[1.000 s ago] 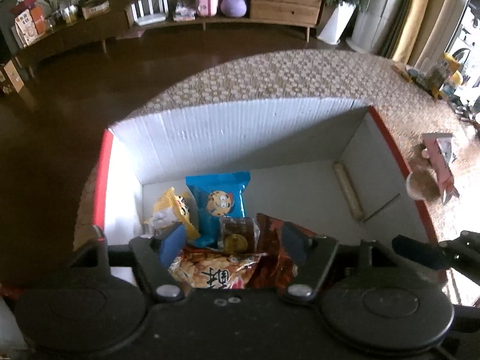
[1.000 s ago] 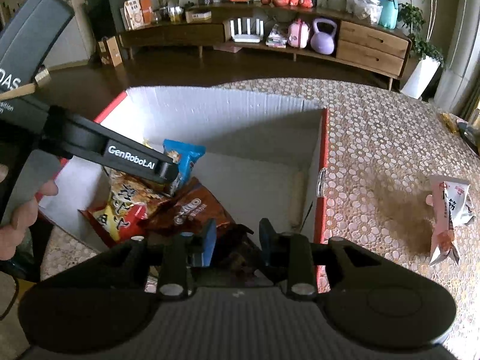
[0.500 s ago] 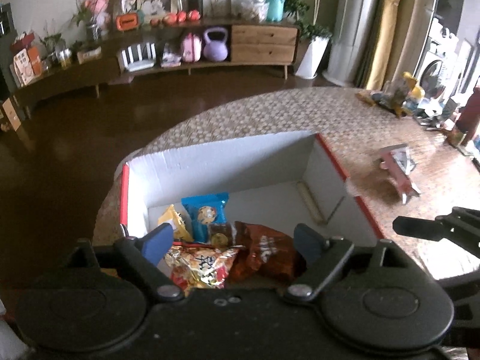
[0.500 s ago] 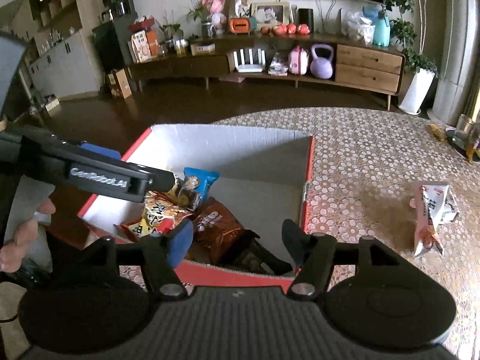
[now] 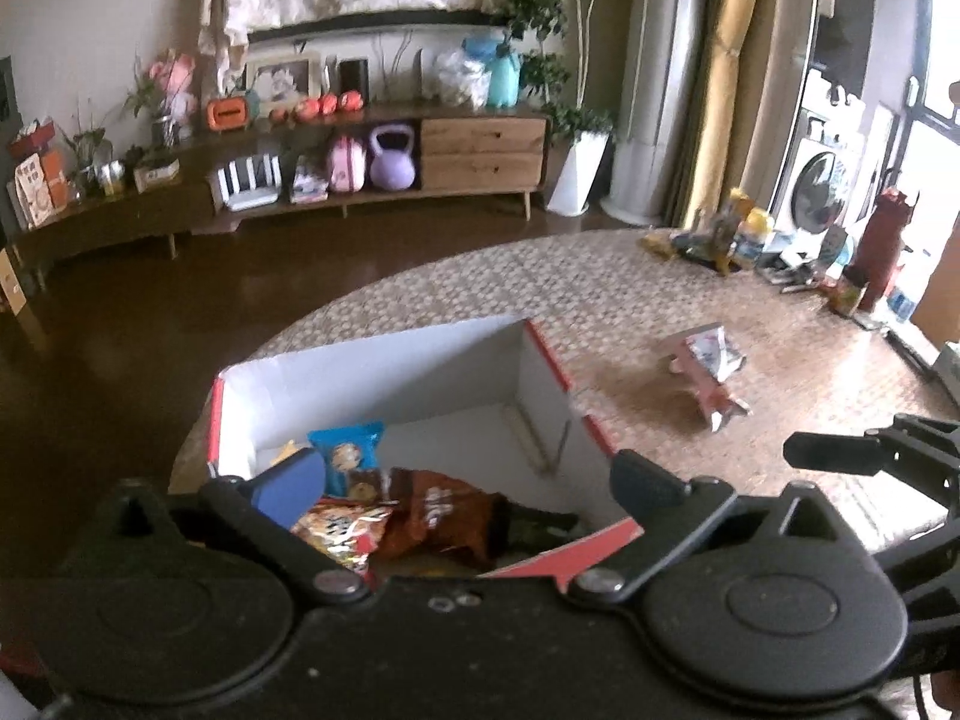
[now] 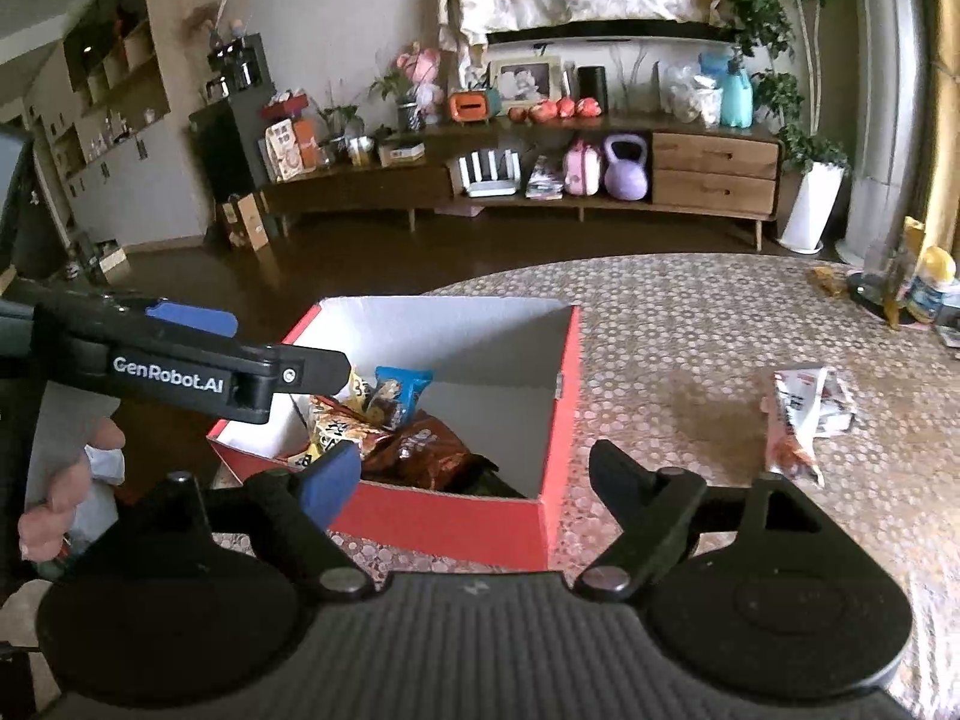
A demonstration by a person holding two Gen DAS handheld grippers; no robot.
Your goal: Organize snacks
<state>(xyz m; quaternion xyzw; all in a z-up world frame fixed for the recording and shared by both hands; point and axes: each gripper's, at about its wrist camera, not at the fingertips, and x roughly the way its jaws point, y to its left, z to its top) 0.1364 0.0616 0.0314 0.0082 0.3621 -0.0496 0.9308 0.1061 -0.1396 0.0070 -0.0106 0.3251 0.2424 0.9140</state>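
A red box (image 6: 480,516) with white inner walls sits at the near left edge of the round table (image 6: 690,324), which wears a patterned cloth. Inside the box, snack packs crowd its near left corner: a blue pack (image 6: 399,390) stands against a yellow pack (image 6: 359,389), an orange-red pack (image 6: 336,426) lies in front of them, and a brown pack (image 6: 420,450) lies beside it toward the box's middle. A darker pack sits just past the brown one, its print too dim to tell. The right half of the box floor is bare white.

The left gripper (image 5: 468,480) hangs above the box's near edge, its jaws opening wide with nothing between the pads; the packs lie below them, untouched. In the right wrist view this gripper reaches in from the left above the box's left wall, with a hand (image 6: 66,492) on its handle.

The right gripper (image 6: 474,474) hovers above the box's near wall, its jaws opening too, nothing held between them.

One pink-and-white pack (image 6: 792,420) lies alone on the cloth to the right of the box, well apart from it. More items cluster at the table's far right edge (image 5: 738,240), too small to name.
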